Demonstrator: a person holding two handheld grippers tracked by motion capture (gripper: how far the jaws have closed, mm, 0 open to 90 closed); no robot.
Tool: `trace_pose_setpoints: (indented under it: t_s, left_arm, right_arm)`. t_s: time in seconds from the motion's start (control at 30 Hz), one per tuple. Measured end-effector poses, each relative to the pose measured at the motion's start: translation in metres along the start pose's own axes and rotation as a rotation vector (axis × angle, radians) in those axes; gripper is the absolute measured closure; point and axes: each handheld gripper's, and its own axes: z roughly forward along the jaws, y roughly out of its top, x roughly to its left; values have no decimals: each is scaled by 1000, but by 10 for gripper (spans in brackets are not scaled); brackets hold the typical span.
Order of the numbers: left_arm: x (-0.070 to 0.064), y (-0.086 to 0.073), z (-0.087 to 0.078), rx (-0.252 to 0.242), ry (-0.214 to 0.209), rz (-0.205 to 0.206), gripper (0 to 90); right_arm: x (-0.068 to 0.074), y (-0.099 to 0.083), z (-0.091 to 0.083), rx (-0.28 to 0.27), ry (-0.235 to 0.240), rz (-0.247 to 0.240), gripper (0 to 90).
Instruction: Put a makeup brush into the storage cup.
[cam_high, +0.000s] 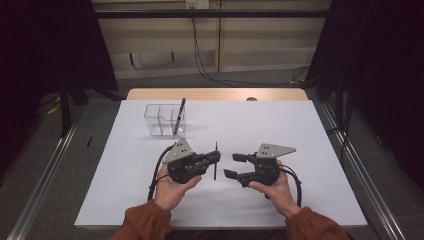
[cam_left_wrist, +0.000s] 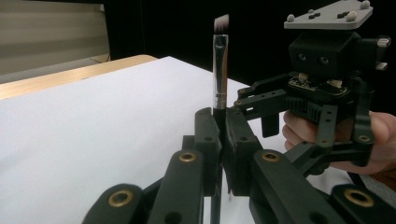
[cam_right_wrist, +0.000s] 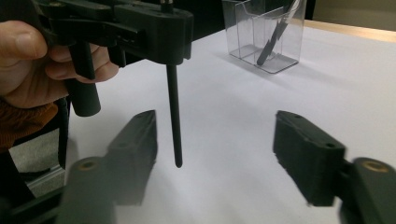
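Left claw (cam_left_wrist: 223, 140) clamps upright brush (cam_left_wrist: 220, 70); right claw (cam_right_wrist: 224, 154) gapes wide

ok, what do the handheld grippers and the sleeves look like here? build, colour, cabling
Both are black, skeletal linkage frames with brass-coloured pivot bushings and blocky black jaws. The left gripper and right gripper each carry a grey three-cornered plate on top, studded with small markers. A black cable loops back from each toward the person. The long sleeves are rust-orange.

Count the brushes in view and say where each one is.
2. One brush is held upright in the left claw, bristles up, above the white table. The other brush leans in the clear organizer at the table's far left.
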Motion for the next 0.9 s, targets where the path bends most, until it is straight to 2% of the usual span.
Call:
trace_pose_setpoints:
  t_s: [0.2,0.33,0.5,0.63,0.77,0.9]
  left_arm:
    - [3,0,-5,-3,13,-2,856]
    - [5,1,-9,-7,12,-6,856]
    - [7,1,-12,-4,20,-8,856]
    - [8,0,-15,-8,27,-12,856]
    - [11,0,-19,-4,36,-14,856]
    - [13,0,-23,-6,45,-18,856]
  right_arm:
    - [-1,2,-3,-11,-10,34,101]
    - [-4,2,-8,-23,-13,17,38]
    - [-8,2,-15,-40,-31,34,41]
    - [-8,0,-19,-40,-84,8,74]
    - [-10,-3,-21,-32,-95,2,68]
    - [-10,-6,-25,-56,-114,-2,66]
